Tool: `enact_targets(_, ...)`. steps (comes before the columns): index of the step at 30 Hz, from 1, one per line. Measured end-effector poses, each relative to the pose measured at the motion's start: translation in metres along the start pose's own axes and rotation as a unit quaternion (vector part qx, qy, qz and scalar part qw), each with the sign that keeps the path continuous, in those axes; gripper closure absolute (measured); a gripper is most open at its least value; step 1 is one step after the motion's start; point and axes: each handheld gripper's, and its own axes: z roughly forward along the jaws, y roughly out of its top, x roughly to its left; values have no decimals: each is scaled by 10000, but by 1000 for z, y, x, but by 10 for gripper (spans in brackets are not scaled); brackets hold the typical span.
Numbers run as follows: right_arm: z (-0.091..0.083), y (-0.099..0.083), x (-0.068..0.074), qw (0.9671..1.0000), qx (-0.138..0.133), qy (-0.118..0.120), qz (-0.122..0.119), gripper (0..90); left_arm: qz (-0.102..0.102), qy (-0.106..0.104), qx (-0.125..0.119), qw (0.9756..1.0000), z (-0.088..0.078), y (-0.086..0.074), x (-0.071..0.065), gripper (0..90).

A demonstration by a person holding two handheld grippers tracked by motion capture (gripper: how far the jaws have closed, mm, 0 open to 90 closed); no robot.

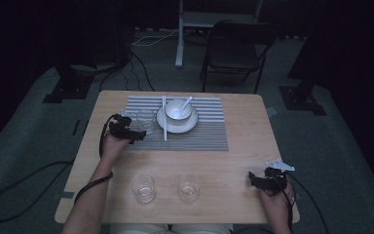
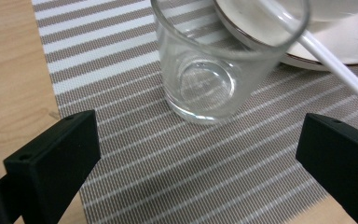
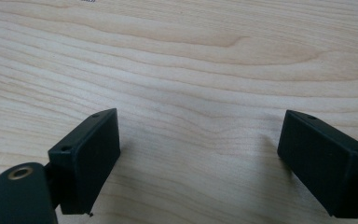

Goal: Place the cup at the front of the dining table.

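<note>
An empty clear glass (image 2: 214,70) stands upright on the striped placemat (image 2: 168,172), beside a white plate (image 2: 335,51). My left gripper (image 2: 200,154) is open just short of the glass, with nothing between its jaws. From above, the left gripper (image 1: 135,130) sits at the mat's left edge next to that glass (image 1: 146,120). A white bowl (image 1: 177,110) with a spoon (image 1: 187,102) rests on the plate (image 1: 171,126). My right gripper (image 3: 200,140) is open over bare wood; in the high view the right gripper (image 1: 256,180) is near the table's front right.
Two more clear glasses (image 1: 143,187) (image 1: 189,188) stand near the front edge of the wooden table (image 1: 238,161). White chopsticks (image 1: 164,119) lie left of the bowl. A dark chair (image 1: 233,51) stands beyond the table, and cables trail on the floor.
</note>
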Motion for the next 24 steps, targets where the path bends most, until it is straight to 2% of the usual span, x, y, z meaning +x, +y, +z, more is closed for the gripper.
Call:
enact_targets(2, 0, 0, 0, 10000, 0, 0, 0, 123, 44, -17, -23, 10000, -5, -3, 0, 0)
enact_targets(7, 0, 0, 0, 10000, -1, 0, -2, 124, -39, -77, -148, 9999, -14, -14, 3, 0)
enact_targets(12, 0, 0, 0, 10000, -2, 0, -3, 123, -49, -35, -107, 9999, -19, -28, 7, 0)
enact_targets(16, 0, 0, 0, 10000, -1, 1, -1, 123, -179, -14, -288, 9994, -27, -42, 13, 0)
enact_targets(20, 0, 0, 0, 10000, -1, 0, 0, 123, -131, -20, -263, 9996, -33, -51, 15, 0)
enact_targets(24, 0, 0, 0, 10000, -1, 0, -1, 123, -167, -35, -288, 9994, -41, -58, 17, 0)
